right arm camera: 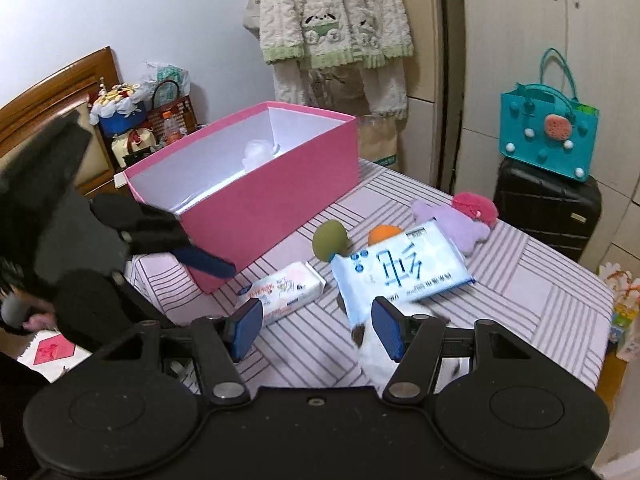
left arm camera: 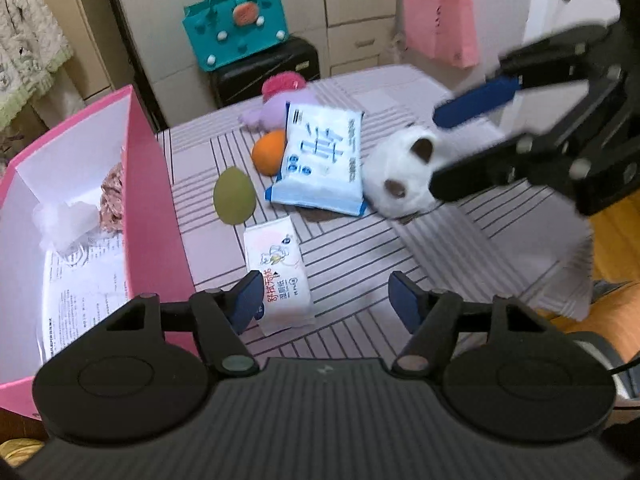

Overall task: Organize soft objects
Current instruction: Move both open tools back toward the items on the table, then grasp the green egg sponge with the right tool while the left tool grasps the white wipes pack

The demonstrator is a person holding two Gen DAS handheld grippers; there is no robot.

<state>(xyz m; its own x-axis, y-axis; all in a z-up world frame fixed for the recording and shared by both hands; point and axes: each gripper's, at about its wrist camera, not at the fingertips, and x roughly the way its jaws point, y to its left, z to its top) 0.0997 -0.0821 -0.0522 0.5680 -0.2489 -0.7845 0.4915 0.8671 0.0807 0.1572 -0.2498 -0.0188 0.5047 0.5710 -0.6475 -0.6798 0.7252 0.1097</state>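
Two grippers, both empty, fingers spread wide. Step in hand, by my reckoning: picking the next soft item for the pink box point(left arm camera: 148, 184). Left gripper point(left arm camera: 324, 300): small wipes pack point(left arm camera: 280, 272) touching its left finger. Right gripper point(right arm camera: 316, 328): white plush point(left arm camera: 400, 172) under its right finger. Next move: centre, then close.

Left hand-held gripper point(left arm camera: 322, 300) low, jaws spread wide, right hand-held gripper point(right arm camera: 316, 330) angled downward, jaws parted
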